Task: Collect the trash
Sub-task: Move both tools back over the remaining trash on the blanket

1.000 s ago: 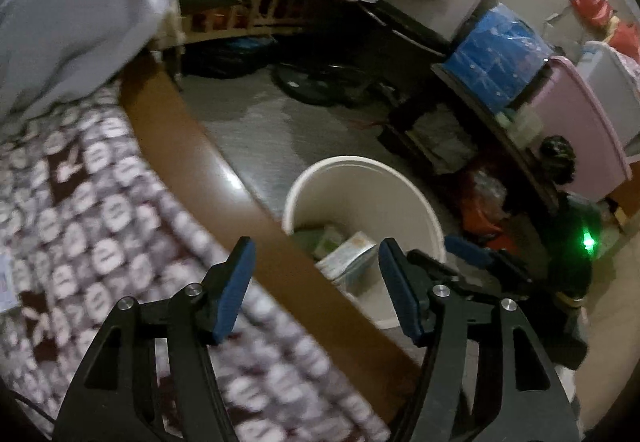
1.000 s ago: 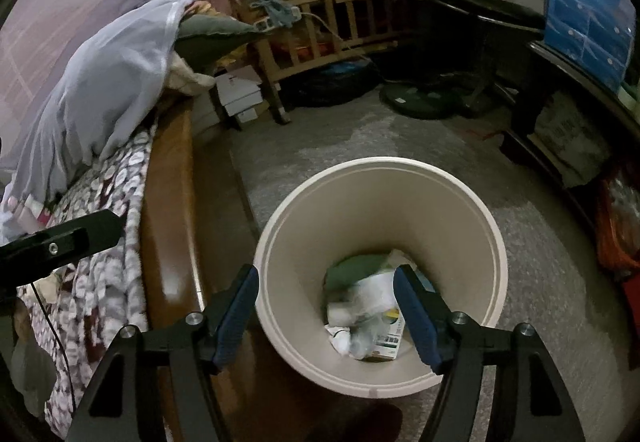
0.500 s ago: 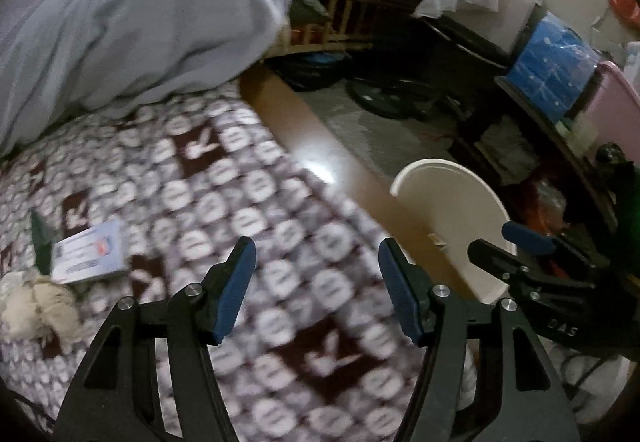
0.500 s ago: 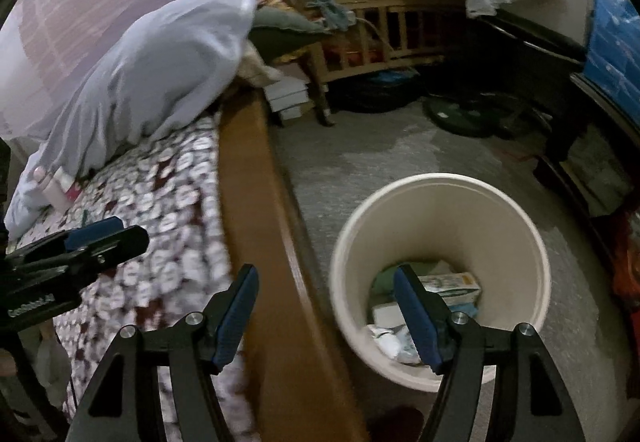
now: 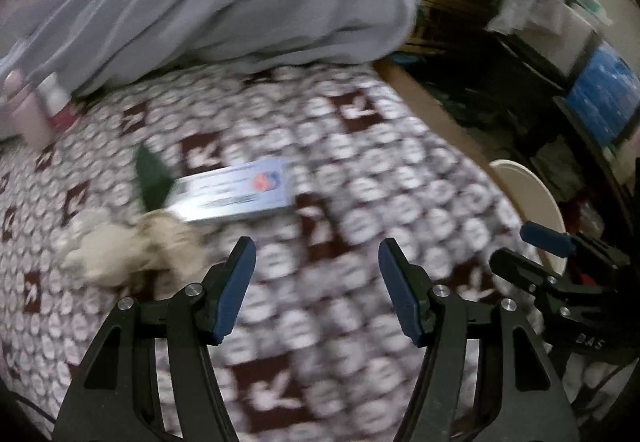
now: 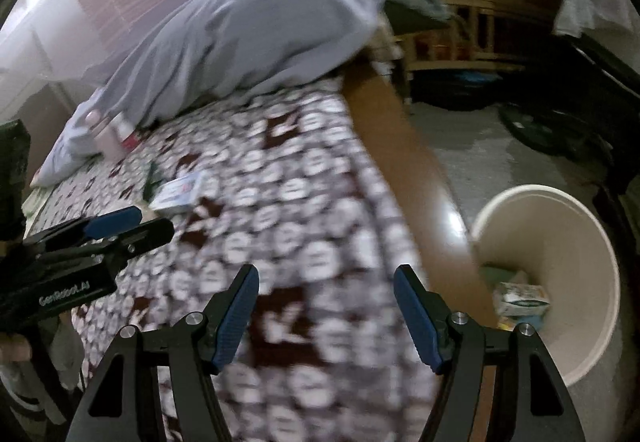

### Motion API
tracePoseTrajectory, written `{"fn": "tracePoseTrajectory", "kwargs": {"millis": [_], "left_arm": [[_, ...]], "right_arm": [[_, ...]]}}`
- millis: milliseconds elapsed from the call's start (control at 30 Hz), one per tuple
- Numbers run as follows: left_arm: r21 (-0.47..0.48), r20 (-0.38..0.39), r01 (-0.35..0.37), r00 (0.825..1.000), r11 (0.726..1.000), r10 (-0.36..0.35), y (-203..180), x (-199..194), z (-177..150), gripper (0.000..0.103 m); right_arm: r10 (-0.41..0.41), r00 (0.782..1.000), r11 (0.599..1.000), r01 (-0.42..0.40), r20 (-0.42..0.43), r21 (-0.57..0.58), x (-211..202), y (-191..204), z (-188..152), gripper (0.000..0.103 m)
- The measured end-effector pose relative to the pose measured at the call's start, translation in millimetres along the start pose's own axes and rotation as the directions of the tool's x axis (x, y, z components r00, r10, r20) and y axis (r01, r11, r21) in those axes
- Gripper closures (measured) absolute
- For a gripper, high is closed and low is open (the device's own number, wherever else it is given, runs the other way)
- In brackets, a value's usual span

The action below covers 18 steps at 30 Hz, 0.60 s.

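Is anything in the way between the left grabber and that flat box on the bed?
Nothing visible is. The left gripper is open over bare bedspread, and the box lies ahead of it, slightly left. A crumpled tissue sits at the box's near-left corner, beside the path, not across it.

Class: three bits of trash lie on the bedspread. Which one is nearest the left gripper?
The crumpled beige tissue wad, just beyond the left gripper. The flat blue-and-white box and dark green scrap lie farther off.
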<state>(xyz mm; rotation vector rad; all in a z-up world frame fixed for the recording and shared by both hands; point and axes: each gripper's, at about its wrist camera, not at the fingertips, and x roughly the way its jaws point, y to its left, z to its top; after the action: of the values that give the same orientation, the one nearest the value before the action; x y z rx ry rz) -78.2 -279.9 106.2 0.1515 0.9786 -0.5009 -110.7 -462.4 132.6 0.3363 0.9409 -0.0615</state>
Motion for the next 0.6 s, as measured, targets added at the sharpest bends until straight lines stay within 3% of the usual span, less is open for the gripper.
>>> {"fn": "tracePoseTrajectory", "kwargs": {"millis": [300,433,600], "left_arm": [[-0.136,-0.001,-0.108,0.994,0.985,0.109,101.5,-22.7,-19.4,0.04],[-0.217,-0.017,-0.158,0.987,0.963,0.158,152.2,-27.9,-28.8,0.04],[-0.32,-0.038,-0.171,0.985,0.932,0.168,200.9,-33.7,-42.3,0.04]], "right_arm": [[0.128,0.99,0.982,-0.135,-0.062,-0.128,39.3,76.9,3.5,0.035],[0.182,0.98,0.963,-0.194,-0.081,-0.186,59.7,116.1,9.8,0.036],[0.244,0.964,0.929,-0.265,-0.11,-0.258,94.0,170.6,21.2,0.043]]}}
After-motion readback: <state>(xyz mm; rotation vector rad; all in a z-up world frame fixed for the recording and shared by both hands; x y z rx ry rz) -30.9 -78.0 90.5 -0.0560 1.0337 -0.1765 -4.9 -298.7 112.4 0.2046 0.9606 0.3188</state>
